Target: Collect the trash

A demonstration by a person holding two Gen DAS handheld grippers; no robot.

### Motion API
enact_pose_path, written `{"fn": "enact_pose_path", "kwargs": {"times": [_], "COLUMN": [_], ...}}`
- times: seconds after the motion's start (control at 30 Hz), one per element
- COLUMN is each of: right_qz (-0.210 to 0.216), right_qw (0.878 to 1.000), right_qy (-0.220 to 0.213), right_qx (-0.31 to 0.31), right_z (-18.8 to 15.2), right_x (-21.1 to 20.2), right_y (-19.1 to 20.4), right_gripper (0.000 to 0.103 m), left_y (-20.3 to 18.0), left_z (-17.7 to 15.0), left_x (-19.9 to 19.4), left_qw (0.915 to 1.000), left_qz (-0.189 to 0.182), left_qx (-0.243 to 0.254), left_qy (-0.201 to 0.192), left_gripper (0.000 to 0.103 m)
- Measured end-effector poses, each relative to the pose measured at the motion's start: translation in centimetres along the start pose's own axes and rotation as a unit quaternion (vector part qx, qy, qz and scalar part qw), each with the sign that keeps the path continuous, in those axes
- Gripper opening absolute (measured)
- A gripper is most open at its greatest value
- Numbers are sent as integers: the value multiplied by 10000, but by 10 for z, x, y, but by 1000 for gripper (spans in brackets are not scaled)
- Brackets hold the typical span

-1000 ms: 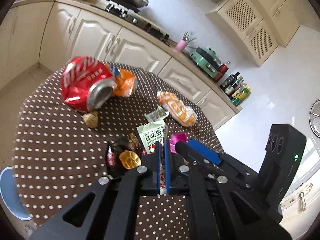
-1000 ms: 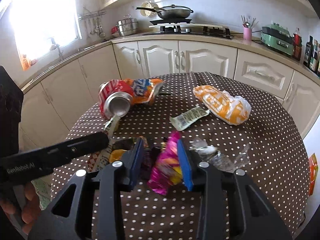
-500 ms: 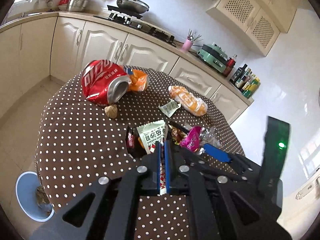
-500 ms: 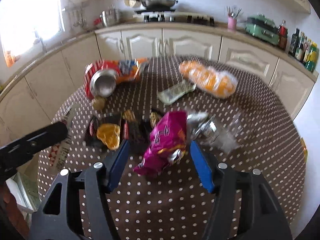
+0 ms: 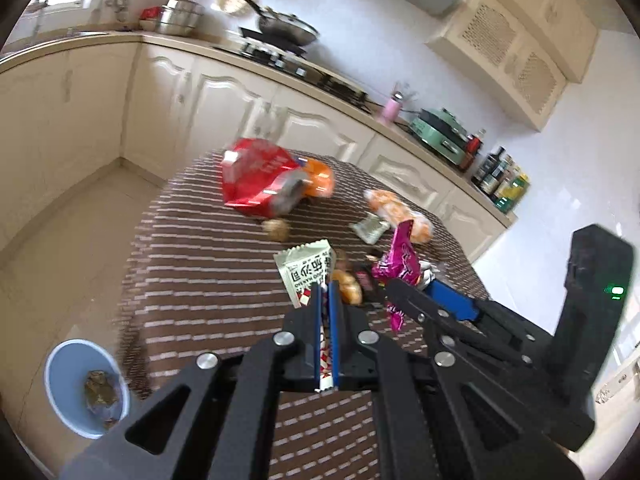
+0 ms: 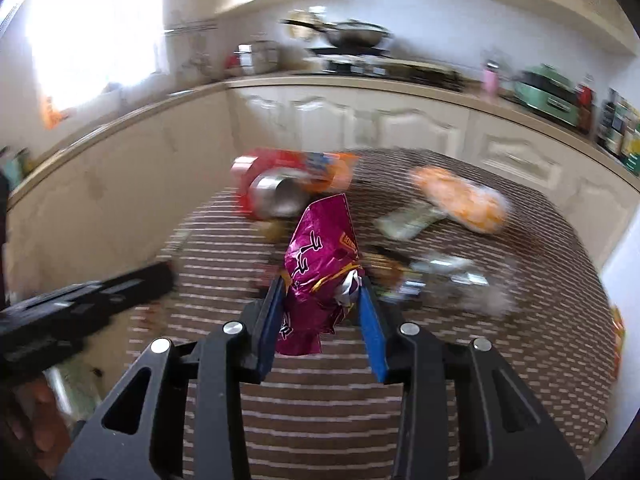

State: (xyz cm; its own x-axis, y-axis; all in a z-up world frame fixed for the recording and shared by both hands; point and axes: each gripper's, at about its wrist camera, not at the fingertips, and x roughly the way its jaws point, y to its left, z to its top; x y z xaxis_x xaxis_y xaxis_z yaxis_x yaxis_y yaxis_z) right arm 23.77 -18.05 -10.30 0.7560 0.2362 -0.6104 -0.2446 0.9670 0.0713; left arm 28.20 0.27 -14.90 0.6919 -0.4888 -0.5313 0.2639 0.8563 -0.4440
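Jaws of the left gripper (image 5: 327, 300) pinch a white wrapper (image 5: 308, 268), its long axis running up and away over the table (image 5: 192, 264). The blue bin (image 5: 86, 388) sits on the floor, near and to the left. The right gripper (image 6: 322, 300), jaws just closing, holds a magenta wrapper (image 6: 320, 256) upright, farther right; I judge the left nearer the bin.

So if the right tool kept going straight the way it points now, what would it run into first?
Probably the small clutter of wrappers on the dotted tablecloth just ahead of the right tool, which is clamped on the magenta wrapper. The crushed red can lies farther along. Motion blur makes depth uncertain.
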Motion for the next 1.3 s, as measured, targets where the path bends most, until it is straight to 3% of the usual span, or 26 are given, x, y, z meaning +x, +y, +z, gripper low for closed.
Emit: {"fn": "enact_pose_path", "kwargs": {"times": [0.17, 0.3, 0.43, 0.6, 0.83, 1.0, 1.13, 1.3], "right_qz": [743, 1266, 1597, 1739, 1668, 1557, 1494, 1486], "right_qw": [9963, 9891, 9821, 9740, 9679, 9630, 9619, 9597], "right_qy": [28, 153, 421, 815, 1380, 1797, 1927, 2047], "right_qx": [-435, -741, -902, -1203, -1281, -1270, -1239, -1225], "right_z": [3, 4, -1, -17, -48, -65, -69, -79], "right_x": [14, 36, 69, 113, 174, 215, 235, 245], "right_y": [76, 140, 190, 243, 274, 279, 276, 276], "right_gripper": [35, 35, 35, 35, 35, 35, 35, 35], "left_y": [50, 105, 165, 232, 317, 350, 359, 372], "left_z": [-6, -17, -32, -52, -77, -76, -76, -87], "left_x": [-48, -89, -113, -113, -73, -47, -37, -32], "left_qw": [9981, 9906, 9816, 9674, 9536, 9505, 9486, 9399], "left_qz": [440, 1141, 1562, 2069, 2187, 2126, 2142, 2339], "left_qx": [-295, -587, -1009, -1443, -2037, -2182, -2225, -2359], "left_qy": [-302, -469, -438, -220, 359, 611, 692, 792], "left_gripper": [3, 3, 3, 3, 3, 4, 18, 31]}}
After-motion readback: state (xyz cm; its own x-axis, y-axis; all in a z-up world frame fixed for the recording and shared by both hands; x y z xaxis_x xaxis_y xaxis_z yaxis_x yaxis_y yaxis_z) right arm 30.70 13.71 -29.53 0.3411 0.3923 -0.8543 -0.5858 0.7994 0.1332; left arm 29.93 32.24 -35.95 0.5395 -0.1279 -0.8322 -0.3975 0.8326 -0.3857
